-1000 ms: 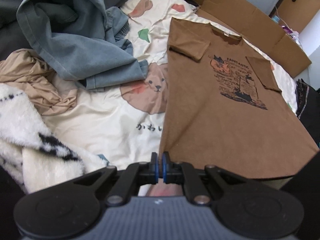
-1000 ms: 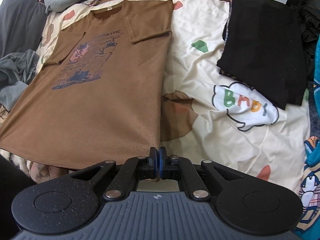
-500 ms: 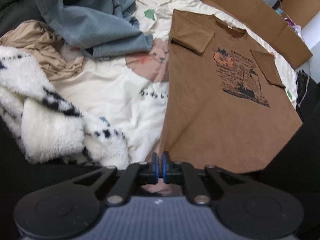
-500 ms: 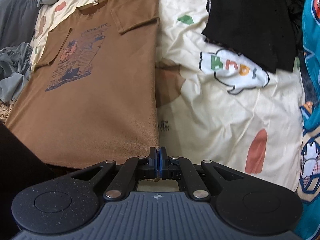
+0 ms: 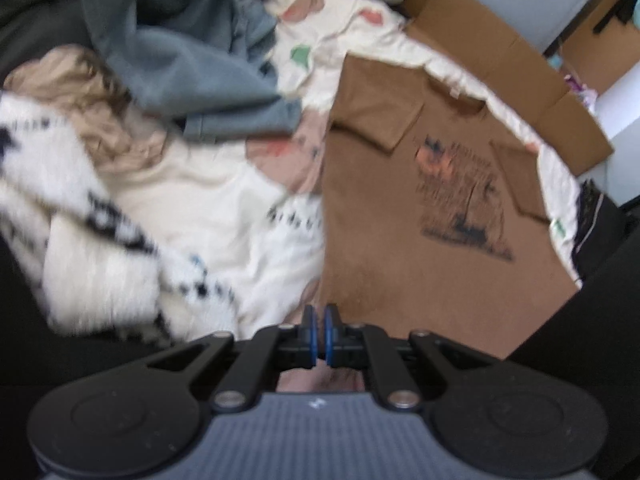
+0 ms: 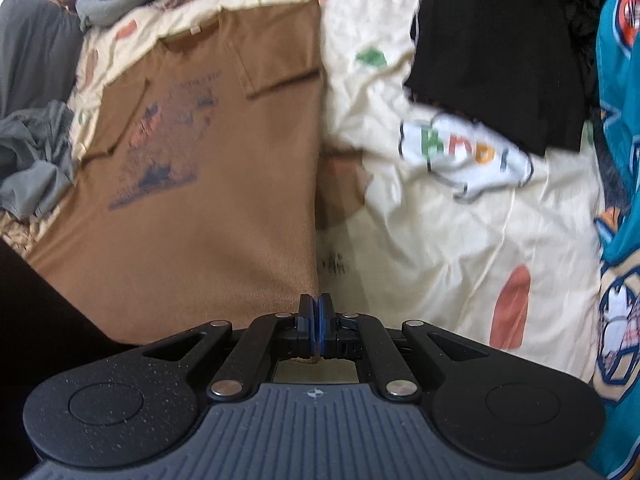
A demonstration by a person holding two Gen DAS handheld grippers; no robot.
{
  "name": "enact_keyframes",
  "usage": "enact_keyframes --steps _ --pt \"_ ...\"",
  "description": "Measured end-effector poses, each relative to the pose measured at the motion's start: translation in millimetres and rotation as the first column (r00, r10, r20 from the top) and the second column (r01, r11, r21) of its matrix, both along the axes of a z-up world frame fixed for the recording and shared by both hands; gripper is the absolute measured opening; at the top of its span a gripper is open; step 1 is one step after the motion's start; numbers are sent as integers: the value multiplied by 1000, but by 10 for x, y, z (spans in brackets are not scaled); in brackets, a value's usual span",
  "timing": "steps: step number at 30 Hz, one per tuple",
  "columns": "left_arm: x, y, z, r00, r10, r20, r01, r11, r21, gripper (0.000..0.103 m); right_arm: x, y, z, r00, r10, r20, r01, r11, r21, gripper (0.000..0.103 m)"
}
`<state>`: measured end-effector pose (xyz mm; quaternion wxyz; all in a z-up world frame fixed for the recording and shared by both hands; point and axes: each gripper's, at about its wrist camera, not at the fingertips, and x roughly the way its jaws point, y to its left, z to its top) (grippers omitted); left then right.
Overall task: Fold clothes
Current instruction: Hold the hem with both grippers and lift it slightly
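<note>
A brown printed T-shirt (image 5: 432, 208) lies face up on a cream patterned bedsheet (image 5: 208, 208), both sleeves folded in over the chest. My left gripper (image 5: 319, 316) is shut on the shirt's bottom-left hem corner, and the cloth rises from the bed to its pads. In the right wrist view the same brown T-shirt (image 6: 224, 184) stretches away to its collar, and my right gripper (image 6: 316, 306) is shut on the bottom-right hem corner. The hem edge between the two corners is lifted off the sheet.
A grey-blue garment (image 5: 188, 60), a tan garment (image 5: 92, 104) and a white fleece with black marks (image 5: 80, 248) are heaped at the left. A black folded garment (image 6: 496, 56) and a teal printed one (image 6: 620, 160) lie at the right. Cardboard (image 5: 500, 68) borders the far side.
Both grippers have pulled back toward the near side and risen slightly, holding the hem corners. The shirt's lower part has lifted off the bed, and both views are now motion-blurred.
</note>
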<state>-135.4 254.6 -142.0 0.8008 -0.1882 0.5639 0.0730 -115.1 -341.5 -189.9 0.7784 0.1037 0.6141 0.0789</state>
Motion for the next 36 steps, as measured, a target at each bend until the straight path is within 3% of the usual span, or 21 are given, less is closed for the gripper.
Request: enact_keyframes --steps 12,25,36 --pt "490 29 553 987 -7 161 7 1000 -1 4 477 -29 687 988 -7 152 5 1000 11 0" --pt "897 150 716 983 39 177 -40 999 -1 4 1005 66 944 975 23 222 -39 997 67 0" --pt "1406 236 770 978 3 209 -1 1000 -12 4 1455 175 1065 970 17 242 -34 997 66 0"
